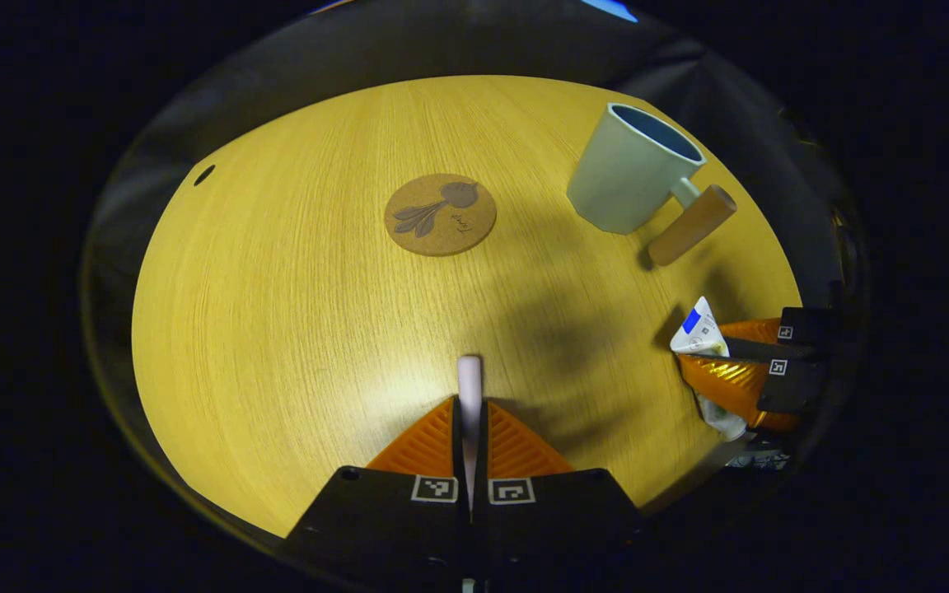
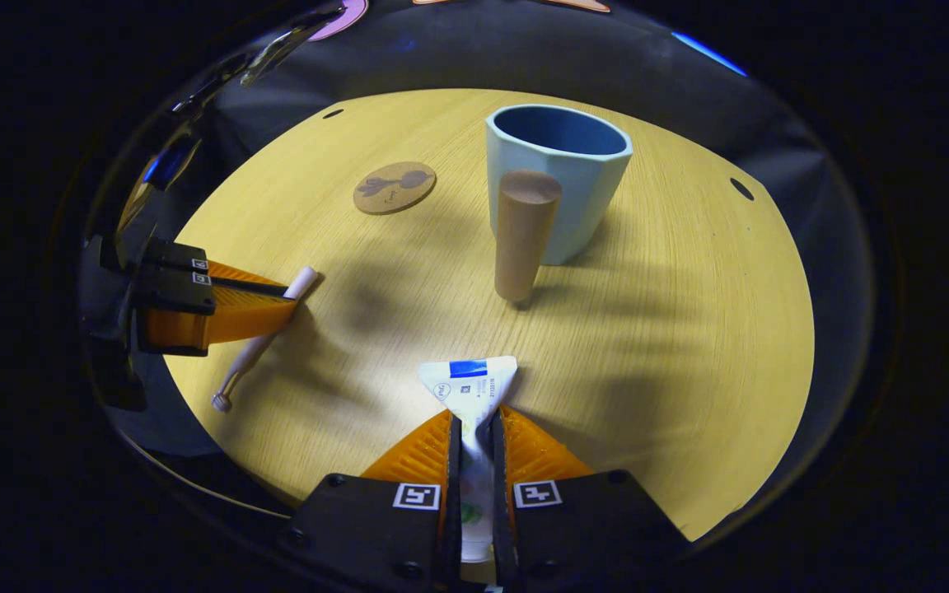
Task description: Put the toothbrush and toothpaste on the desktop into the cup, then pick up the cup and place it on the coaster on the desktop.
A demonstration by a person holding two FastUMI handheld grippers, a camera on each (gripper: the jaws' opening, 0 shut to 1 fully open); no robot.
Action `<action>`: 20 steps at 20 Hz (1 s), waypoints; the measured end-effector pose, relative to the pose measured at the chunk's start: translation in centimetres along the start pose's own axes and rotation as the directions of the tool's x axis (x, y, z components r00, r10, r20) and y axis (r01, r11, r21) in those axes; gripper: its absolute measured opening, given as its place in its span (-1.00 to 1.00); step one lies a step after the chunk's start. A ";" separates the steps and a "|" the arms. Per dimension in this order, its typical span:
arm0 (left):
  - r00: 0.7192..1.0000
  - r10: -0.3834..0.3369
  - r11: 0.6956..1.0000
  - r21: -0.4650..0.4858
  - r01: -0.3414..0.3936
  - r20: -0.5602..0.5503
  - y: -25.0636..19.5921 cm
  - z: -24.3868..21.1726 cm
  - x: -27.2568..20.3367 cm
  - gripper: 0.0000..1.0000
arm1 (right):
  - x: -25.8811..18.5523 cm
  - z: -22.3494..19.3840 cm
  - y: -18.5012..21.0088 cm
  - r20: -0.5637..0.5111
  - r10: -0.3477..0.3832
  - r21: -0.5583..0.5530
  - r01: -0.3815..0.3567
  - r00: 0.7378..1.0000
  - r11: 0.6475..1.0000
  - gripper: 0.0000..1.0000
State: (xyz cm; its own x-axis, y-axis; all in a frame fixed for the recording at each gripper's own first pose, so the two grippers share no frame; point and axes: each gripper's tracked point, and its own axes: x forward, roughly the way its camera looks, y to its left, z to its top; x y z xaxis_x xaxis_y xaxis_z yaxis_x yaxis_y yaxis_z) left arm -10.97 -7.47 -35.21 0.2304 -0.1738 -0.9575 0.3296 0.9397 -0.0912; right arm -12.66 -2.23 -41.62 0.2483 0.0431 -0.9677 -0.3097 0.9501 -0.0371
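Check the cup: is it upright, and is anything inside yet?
Upright and empty. The cup stands on the table, mouth up, showing only its bare blue inside.

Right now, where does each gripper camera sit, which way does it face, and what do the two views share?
Left gripper view: rides the left gripper, facing across the desktop toward the coaster; its own fingers are shut on the toothbrush, with the right gripper at its right edge.
Right gripper view: rides the right gripper, facing the cup; its own fingers are shut on the toothpaste, with the left gripper at its left edge.
Shared: desktop, coaster, empty cup with its wooden handle, toothbrush, toothpaste, both grippers.
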 end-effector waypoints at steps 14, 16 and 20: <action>0.982 -0.090 0.994 -0.050 0.099 0.168 0.8 1.1 -2.6 -1.00 | -3.9 4.0 0.8 0.146 0.158 0.174 -0.183 0.977 0.968 -0.79; 0.979 -0.091 0.994 -0.039 0.100 0.184 1.0 1.1 -2.5 -1.00 | -5.2 5.3 1.2 0.183 0.189 0.190 -0.223 0.965 0.956 -0.79; 0.974 -0.110 0.992 -0.043 0.121 0.198 1.0 -0.7 -1.6 -1.00 | -7.7 8.6 1.6 0.255 0.223 0.209 -0.279 0.941 0.937 -0.80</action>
State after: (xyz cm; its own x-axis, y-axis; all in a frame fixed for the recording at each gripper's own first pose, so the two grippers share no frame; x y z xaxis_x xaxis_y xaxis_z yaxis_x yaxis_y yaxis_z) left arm -11.68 -5.99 -33.96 0.3697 -0.3309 -0.8682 0.3150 0.9237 -0.2180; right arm -7.17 1.58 -32.05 0.3988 0.3314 -0.8551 -0.1678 0.9431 0.2872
